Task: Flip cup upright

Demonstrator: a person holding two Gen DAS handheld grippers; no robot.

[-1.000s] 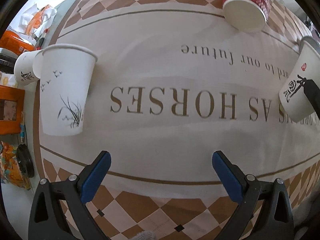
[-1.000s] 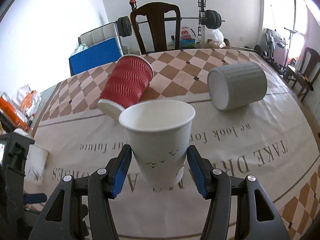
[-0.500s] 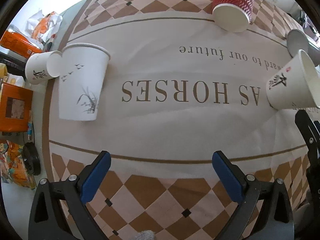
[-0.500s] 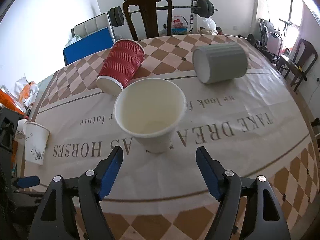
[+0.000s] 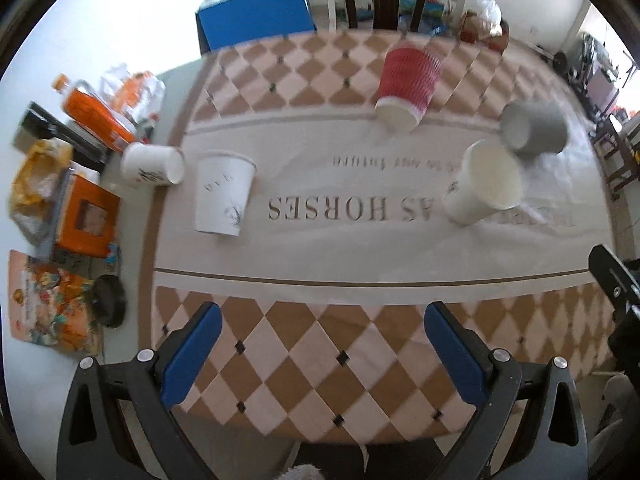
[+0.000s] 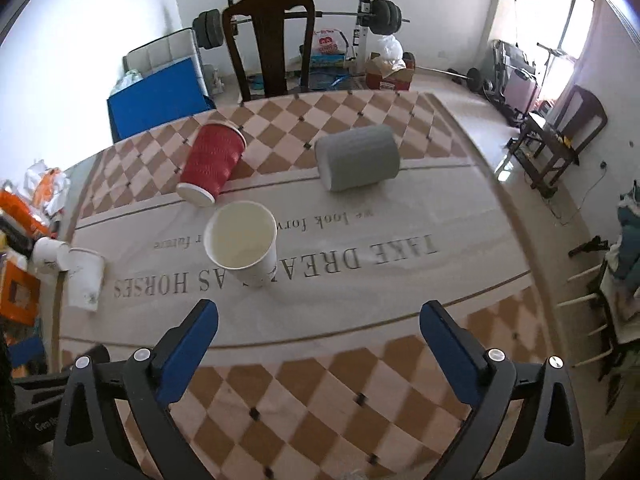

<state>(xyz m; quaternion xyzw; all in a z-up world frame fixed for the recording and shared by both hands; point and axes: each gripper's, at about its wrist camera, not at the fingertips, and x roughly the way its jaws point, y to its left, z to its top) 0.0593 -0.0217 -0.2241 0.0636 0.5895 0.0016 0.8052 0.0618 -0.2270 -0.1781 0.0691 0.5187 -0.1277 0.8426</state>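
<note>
Right gripper [image 6: 319,332]: spread wide, blue pads [image 6: 188,346] clear of everything, nothing held. White paper cup [image 6: 243,246] upright ahead of the fingers, nearer the left-hand pad, mouth up, standing free on the tablecloth [image 6: 360,280] over the printed lettering. Beyond it, lying on their sides: red ribbed cup [image 6: 212,164] up and left, grey cup [image 6: 358,158] up and right. Far left of the fingers, two more white cups, one standing [image 6: 84,280] and one smaller, apparently on its side [image 6: 46,255]; blur prevents certainty.

Left gripper [image 5: 323,354]: likewise spread wide, pads [image 5: 192,354] empty, positioned over the checkered border. Same upright cup [image 5: 482,184] ahead and toward the right-hand finger, well apart from it.

Surface: cream cloth with brown and pink diamond checks. Room behind: dark wooden chair [image 6: 268,48], barbell rack [image 6: 366,12], blue box [image 6: 160,98]; orange packaging [image 5: 86,220] beside the table, left of the left fingers.
</note>
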